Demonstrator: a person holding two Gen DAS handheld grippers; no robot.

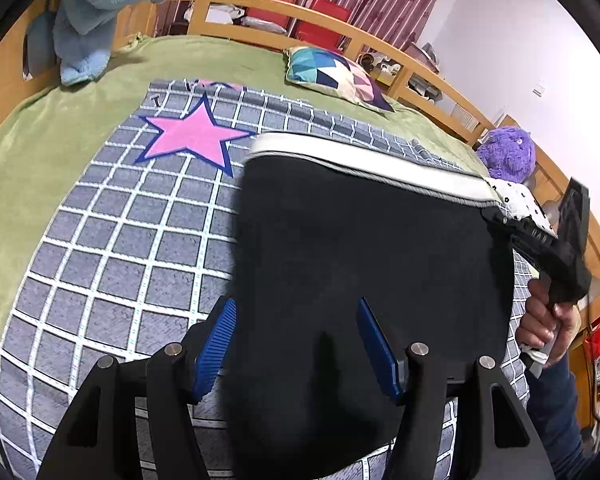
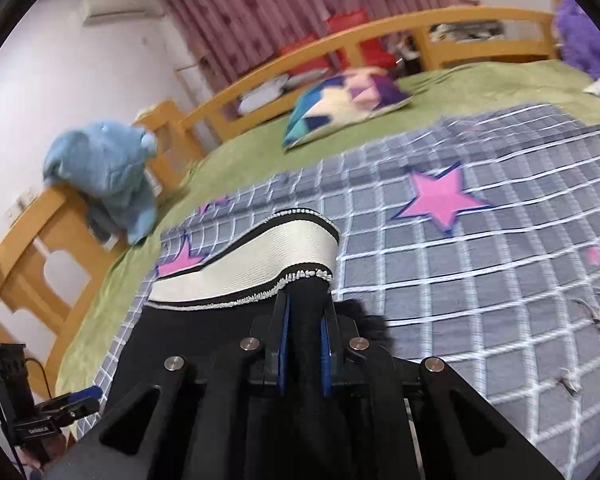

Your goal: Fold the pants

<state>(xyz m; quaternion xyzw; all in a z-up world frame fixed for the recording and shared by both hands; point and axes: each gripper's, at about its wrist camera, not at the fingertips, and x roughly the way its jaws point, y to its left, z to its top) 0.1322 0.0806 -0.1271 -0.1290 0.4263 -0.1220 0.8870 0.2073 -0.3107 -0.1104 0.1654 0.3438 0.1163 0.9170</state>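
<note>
Beside the star blanket (image 1: 140,216), pants (image 1: 360,264): right gripper (image 2: 305,354) clamps them; left gripper (image 1: 296,344), wide open, empty—waistband (image 2: 260,264) may slip loose.

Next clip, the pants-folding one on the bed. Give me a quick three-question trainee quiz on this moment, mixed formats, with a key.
1. True or false: the right gripper is shut on the pants near the white waistband.
2. Multiple choice: the left gripper is
A. shut on the waistband
B. open, with black fabric between its fingers
C. holding the patterned pillow
3. Fill in: the pants lie on a grey checked blanket that bears pink ____.

Key
1. True.
2. B.
3. Stars.
</note>
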